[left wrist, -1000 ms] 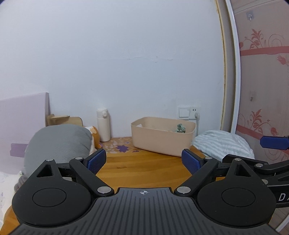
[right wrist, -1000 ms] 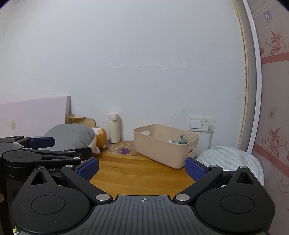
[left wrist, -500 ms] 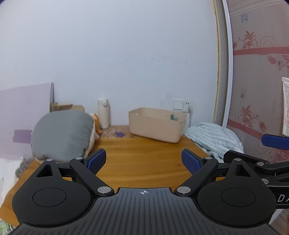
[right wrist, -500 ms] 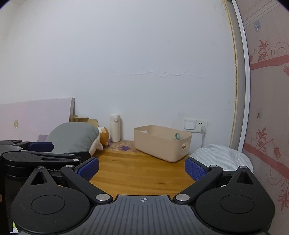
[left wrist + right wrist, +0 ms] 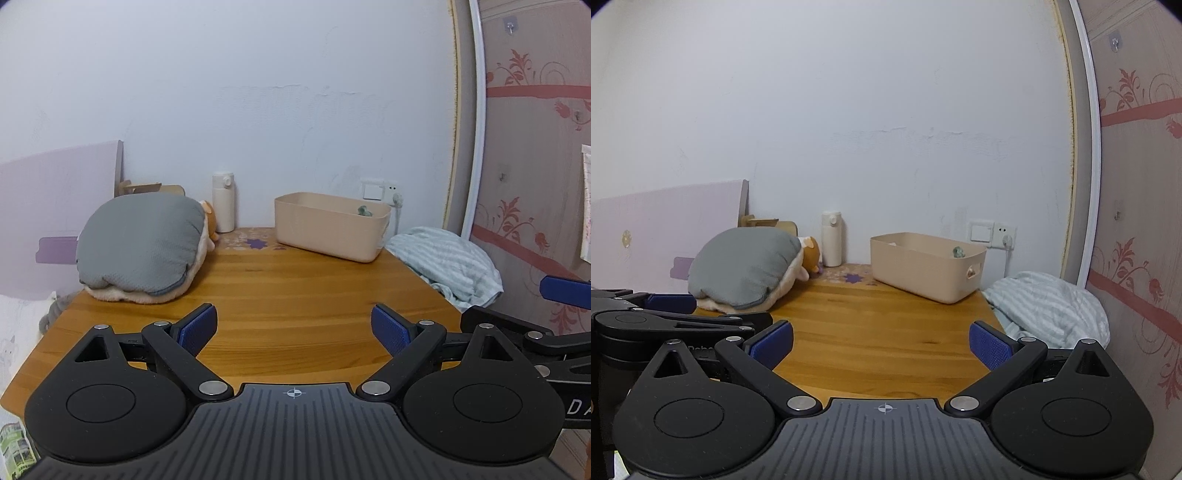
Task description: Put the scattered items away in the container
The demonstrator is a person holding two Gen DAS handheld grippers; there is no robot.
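A beige plastic container (image 5: 330, 230) (image 5: 925, 267) stands at the far right of the wooden table (image 5: 288, 295) (image 5: 871, 332), against the wall. A small grey-green item (image 5: 364, 210) (image 5: 957, 252) pokes above its rim. My left gripper (image 5: 293, 328) is open and empty over the table's near edge. My right gripper (image 5: 882, 343) is open and empty, level with the left one, which shows at the left of the right wrist view (image 5: 646, 314). Part of the right gripper shows at the right of the left wrist view (image 5: 524, 332).
A grey plush pillow with an orange head (image 5: 142, 247) (image 5: 746, 269) lies at the table's left. A white bottle (image 5: 223, 203) (image 5: 832, 238) stands by the wall. A striped cloth (image 5: 447, 262) (image 5: 1049, 306) lies off the table's right edge. A purple flower mat (image 5: 255, 242) lies before the bottle.
Both grippers have drawn back from the container and risen; the container and pillow look smaller and more of the table shows. Both stay open and empty.
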